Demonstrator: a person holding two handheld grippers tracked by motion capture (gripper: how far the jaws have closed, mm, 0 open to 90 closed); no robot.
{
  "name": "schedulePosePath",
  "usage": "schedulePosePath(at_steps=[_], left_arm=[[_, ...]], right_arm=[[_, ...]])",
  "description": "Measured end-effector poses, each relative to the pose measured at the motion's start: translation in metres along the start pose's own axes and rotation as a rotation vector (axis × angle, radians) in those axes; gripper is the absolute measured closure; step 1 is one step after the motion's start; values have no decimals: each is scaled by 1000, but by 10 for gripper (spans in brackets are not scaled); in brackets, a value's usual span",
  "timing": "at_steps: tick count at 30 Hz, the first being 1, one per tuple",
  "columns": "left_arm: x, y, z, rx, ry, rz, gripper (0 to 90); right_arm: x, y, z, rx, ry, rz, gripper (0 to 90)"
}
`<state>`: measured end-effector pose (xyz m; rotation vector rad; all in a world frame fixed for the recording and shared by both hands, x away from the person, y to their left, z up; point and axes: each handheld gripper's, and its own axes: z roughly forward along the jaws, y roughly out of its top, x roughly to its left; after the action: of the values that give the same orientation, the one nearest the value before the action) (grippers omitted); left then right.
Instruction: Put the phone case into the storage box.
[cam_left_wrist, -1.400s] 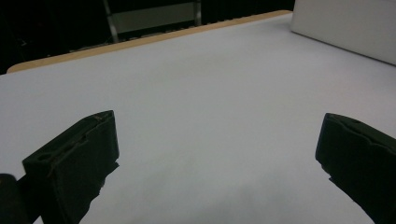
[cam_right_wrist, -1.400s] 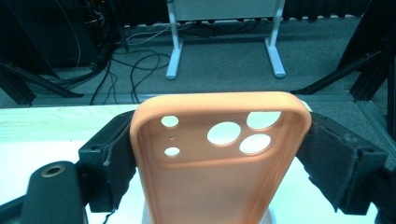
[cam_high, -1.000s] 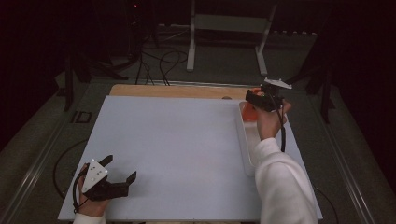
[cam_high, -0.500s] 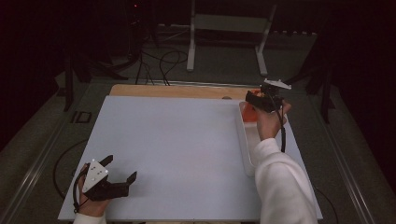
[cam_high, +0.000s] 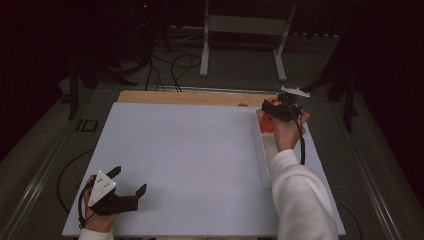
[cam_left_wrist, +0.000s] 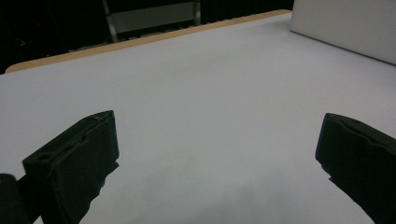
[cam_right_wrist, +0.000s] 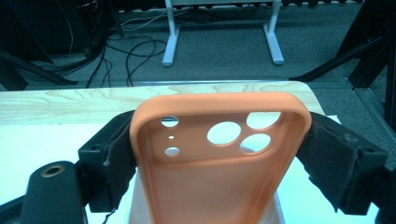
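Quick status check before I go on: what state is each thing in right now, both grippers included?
Right gripper: shut on the orange phone case, held over the far right of the table.
Orange phone case: clamped by its long sides between the fingers, open side toward the camera, empty.
Left gripper: open, nothing between its fingers, low at the near left of the white mat.
White tray: lying along the mat's right side; contents cannot be told.

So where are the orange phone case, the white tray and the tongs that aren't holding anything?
orange phone case (cam_right_wrist: 219, 186): right gripper view, flat inner back below the camera holes.
white tray (cam_high: 262, 160): high view, its long left wall.
left tongs (cam_high: 131, 181): high view, gap between the open tips.
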<state>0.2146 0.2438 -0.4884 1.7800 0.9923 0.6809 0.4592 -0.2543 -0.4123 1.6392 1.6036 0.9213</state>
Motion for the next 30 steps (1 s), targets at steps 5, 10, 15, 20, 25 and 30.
schedulePosePath(at_steps=[5,10,15,20,25,30], left_arm=[[0,0,0,-1,0,0,2],[0,0,0,0,1,-2,2],[0,0,0,0,0,-2,2],[0,0,0,-1,-1,-2,2],[0,0,0,0,-1,-1,2],[0,0,0,0,-1,-1,2]], right_arm=[[1,-1,1,5,0,-3,167],[1,-3,3,13,-5,-4,167],[1,-4,5,18,-6,-3,166],[2,-6,7,27,-7,-2,166],[4,-8,9,32,-11,-20,166],[6,-9,11,43,-11,-23,165]])
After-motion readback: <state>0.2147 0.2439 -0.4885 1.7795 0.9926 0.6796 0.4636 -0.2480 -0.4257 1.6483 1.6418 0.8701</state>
